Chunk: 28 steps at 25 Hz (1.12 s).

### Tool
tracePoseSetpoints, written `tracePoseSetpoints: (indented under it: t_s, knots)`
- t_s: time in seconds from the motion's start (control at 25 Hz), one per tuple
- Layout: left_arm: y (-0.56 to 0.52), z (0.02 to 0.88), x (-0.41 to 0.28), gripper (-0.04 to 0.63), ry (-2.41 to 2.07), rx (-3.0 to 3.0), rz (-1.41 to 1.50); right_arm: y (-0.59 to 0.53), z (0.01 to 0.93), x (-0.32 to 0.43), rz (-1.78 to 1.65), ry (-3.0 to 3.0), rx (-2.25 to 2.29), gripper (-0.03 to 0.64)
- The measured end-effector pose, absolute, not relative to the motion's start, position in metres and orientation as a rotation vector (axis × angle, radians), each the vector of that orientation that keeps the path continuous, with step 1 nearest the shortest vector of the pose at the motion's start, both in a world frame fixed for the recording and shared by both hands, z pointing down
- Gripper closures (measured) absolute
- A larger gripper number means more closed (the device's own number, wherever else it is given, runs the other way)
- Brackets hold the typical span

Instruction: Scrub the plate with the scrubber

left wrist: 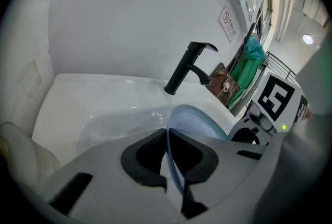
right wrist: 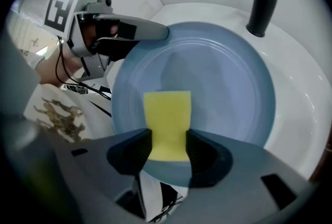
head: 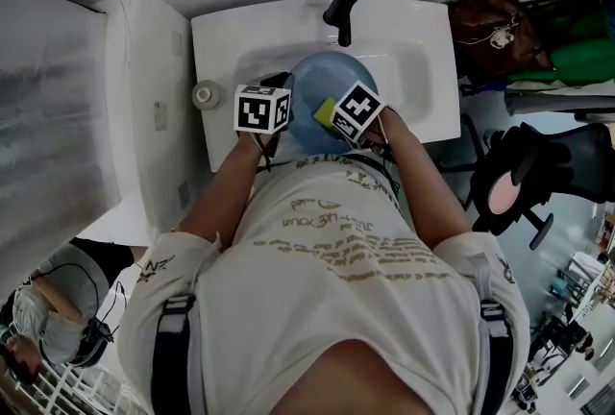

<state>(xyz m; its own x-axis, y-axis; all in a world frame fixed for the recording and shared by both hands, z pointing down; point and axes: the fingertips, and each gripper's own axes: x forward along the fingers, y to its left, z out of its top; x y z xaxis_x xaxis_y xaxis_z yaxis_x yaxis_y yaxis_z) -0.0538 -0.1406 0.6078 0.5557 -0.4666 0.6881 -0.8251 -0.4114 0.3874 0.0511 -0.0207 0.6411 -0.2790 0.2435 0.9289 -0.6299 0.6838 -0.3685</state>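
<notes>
A light blue plate [head: 317, 86] is held tilted over the white sink [head: 423, 86]. My left gripper [left wrist: 174, 166] is shut on the plate's rim [left wrist: 174, 129], seen edge-on between its pads. In the right gripper view the plate [right wrist: 218, 83] fills the middle, and my right gripper [right wrist: 167, 148] is shut on a yellow scrubber [right wrist: 167, 122] that lies flat against the plate's face. The left gripper [right wrist: 129, 33] shows there at the plate's upper-left rim. In the head view the scrubber [head: 325, 110] peeks out beside the right gripper's marker cube [head: 357, 112].
A black tap [head: 341, 12] stands at the back of the sink, close above the plate. A small round object [head: 204, 95] sits on the sink's left ledge. Bags [head: 524, 34] hang at the right, and a black chair [head: 524, 178] stands at my right side.
</notes>
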Motion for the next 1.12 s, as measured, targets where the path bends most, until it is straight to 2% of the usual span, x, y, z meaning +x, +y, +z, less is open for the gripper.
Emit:
tracePoseSetpoints:
  t_s: [0.36,0.84,1.12]
  knots:
    - [-0.137,0.606,-0.053,0.561,-1.022,2.081,0.643,-0.056,0.639,0.046,0.709,-1.644,0.415,0.407]
    - [-0.138,0.607,-0.055,0.561,-1.03,2.07,0.632,-0.064,0.654,0.104,0.833,-1.604,0.595,0.407]
    - [-0.137,0.608,-0.054,0.561,-1.033,2.063,0.65,-0.075,0.646,0.114,0.769,-1.685,0.756,0.407]
